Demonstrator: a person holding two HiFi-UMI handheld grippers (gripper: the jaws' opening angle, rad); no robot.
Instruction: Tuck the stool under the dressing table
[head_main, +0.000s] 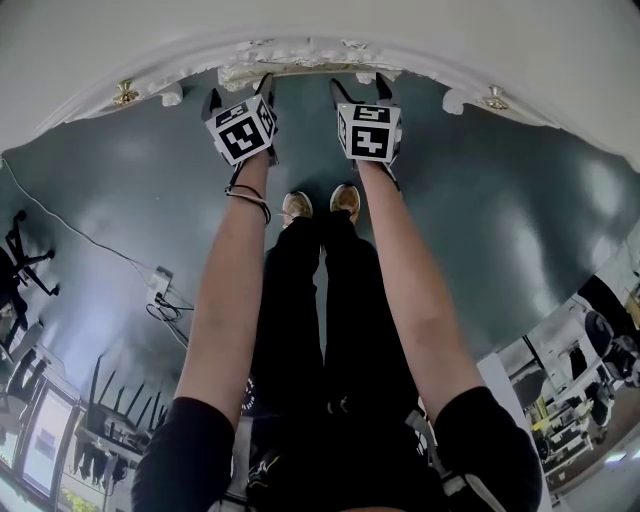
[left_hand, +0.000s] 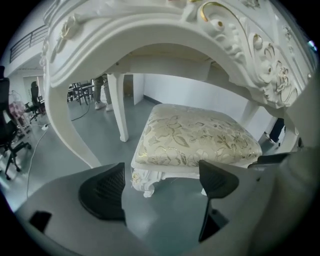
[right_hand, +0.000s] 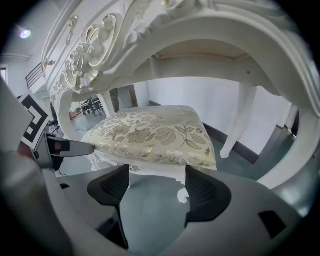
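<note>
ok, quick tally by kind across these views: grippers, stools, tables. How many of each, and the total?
Grippers: 2 (left gripper and right gripper, both open with nothing between the jaws)
Stool: 1
Dressing table: 1
Total: 4

The left arm (head_main: 228, 300) and the right arm (head_main: 412, 300) are bare and stretch out straight in front of the person, side by side, and the left wrist has a thin band (head_main: 248, 198) round it. The left claw (head_main: 240, 92) and the right claw (head_main: 360, 88) are held level with each other, close but not touching. Each claw has its two black jaws wide apart.
</note>
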